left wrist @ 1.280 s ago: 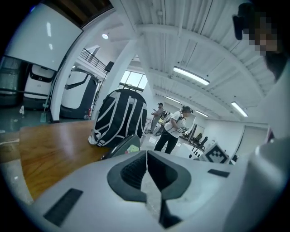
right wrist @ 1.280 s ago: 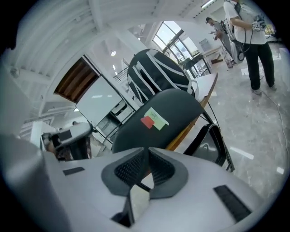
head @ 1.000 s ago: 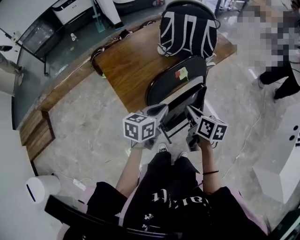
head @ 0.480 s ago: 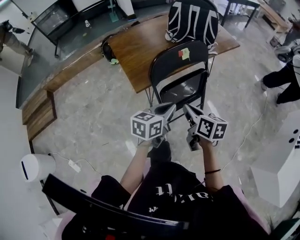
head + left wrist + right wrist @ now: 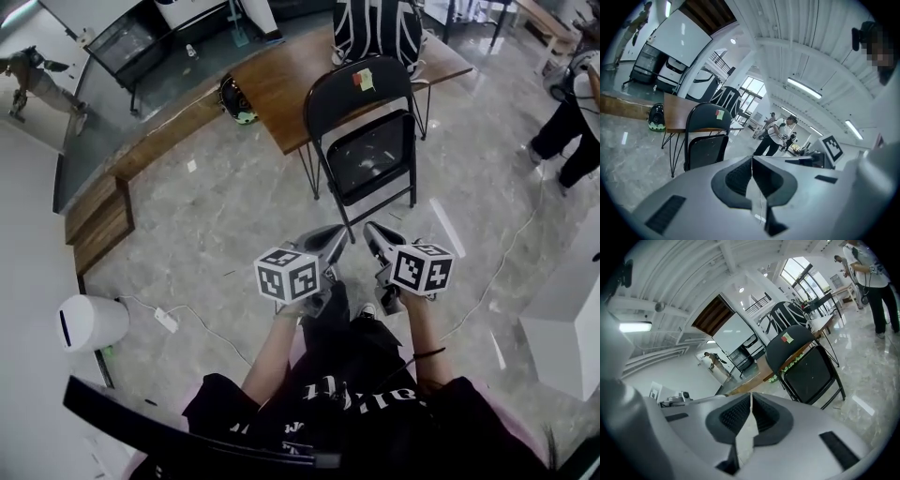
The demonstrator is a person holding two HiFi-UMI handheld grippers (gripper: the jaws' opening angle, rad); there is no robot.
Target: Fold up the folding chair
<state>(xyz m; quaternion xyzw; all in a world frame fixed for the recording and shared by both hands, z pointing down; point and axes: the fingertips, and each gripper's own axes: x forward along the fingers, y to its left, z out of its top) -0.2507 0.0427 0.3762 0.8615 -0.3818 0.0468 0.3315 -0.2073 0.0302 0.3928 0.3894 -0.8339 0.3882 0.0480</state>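
Left hand-held gripper (image 5: 336,232) and right hand-held gripper (image 5: 370,230) are closed, empty, well apart from chair (image 5: 367,141); probably best to confirm its seat is fully up.

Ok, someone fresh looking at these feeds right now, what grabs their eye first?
The black folding chair, standing on the grey floor beside the wooden table with its seat swung up flat. Next, the left gripper and right gripper, side by side low in the head view, jaws together on nothing and short of the chair. A black-and-white striped backpack sits on the table behind it.
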